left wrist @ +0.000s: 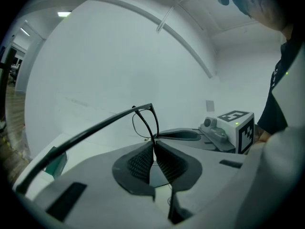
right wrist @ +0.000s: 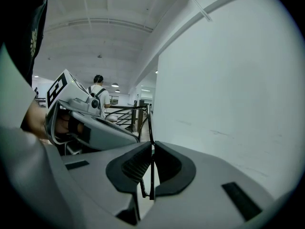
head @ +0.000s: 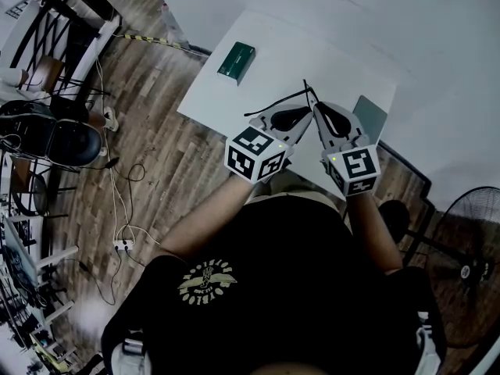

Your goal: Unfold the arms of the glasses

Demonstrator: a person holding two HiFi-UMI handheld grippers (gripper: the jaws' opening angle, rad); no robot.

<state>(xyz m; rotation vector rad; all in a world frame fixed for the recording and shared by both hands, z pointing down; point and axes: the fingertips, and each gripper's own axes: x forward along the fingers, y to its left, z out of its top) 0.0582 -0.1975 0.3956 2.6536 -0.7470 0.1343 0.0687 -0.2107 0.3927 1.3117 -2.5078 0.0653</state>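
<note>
Thin black glasses (head: pixel 306 94) hang in the air over the white table (head: pixel 266 37), held between both grippers. My left gripper (head: pixel 303 116) is shut on the frame, and in the left gripper view the glasses (left wrist: pixel 144 122) stick up from the closed jaws of the left gripper (left wrist: pixel 153 145). One arm (left wrist: pixel 76 138) is swung out and runs down to the lower left. My right gripper (head: pixel 321 118) is shut on a thin part of the glasses (right wrist: pixel 150 128) at the jaw line of the right gripper (right wrist: pixel 152 150). The two grippers' tips almost meet.
A green box (head: pixel 236 61) lies on the table's left part and shows as a green box (left wrist: pixel 56 164) in the left gripper view. A grey flat case (head: pixel 369 118) lies at the table's right edge. A fan (head: pixel 469 268) stands at the right, and chairs and cables (head: pixel 55 131) on the wooden floor at the left.
</note>
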